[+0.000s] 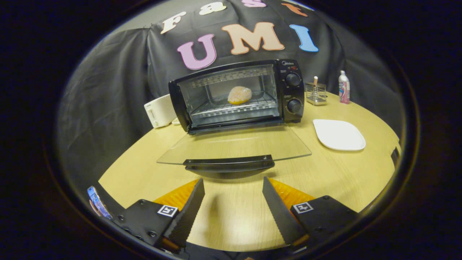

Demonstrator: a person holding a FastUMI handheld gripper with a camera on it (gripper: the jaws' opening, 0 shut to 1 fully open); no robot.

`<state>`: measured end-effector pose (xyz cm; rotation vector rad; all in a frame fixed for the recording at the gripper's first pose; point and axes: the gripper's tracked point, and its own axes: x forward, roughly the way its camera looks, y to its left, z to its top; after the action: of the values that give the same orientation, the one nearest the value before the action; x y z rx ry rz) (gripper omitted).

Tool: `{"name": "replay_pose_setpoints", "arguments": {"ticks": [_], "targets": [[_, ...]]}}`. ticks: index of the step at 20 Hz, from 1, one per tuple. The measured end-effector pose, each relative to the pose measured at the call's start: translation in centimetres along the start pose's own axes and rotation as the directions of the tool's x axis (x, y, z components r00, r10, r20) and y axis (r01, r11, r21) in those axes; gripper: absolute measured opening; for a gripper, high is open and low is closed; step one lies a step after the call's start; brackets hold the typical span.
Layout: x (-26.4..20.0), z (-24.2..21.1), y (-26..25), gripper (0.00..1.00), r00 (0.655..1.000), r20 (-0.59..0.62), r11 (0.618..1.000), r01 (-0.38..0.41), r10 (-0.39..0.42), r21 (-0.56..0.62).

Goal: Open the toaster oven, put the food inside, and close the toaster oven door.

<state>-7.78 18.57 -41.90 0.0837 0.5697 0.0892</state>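
Black toaster oven (238,94) holds the golden bun (239,95); its glass door's black handle (229,163) should be lifted squarely by the gripper (233,202), jaws wide and empty.

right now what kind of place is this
Likely a staged kitchen booth: a toaster oven with food inside and its door down, and a white plate on a wooden table. The gripper is open.

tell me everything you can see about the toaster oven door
The toaster oven door is a clear glass panel, swung fully down and lying roughly level just above the wooden table. A dark bar handle runs along its free edge. It hinges at the toaster oven front. The gripper, fingers open, sits just short of the handle, not touching.
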Motion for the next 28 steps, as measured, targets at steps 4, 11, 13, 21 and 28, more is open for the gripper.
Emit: {"name": "replay_pose_setpoints", "arguments": {"ticks": [4, 11, 13, 21, 28], "targets": [[0.9, 1.0, -0.1, 1.00, 0.998, 0.029, 0.999, 0.054, -0.054, -0.007], [0.4, 2.3, -0.3, 0.99, 0.997, 0.056, 0.999, 0.054, -0.054, 0.003], [0.3, 3.5, 0.0, 0.99, 0.996, 0.073, 0.999, 0.045, -0.046, 0.007], [-0.1, 10.5, 1.1, 1.00, 0.977, 0.211, 1.000, 0.007, -0.009, 0.012], [2.7, 18.1, 1.9, 0.99, 0.958, 0.287, 1.000, 0.002, -0.005, 0.011]]}}
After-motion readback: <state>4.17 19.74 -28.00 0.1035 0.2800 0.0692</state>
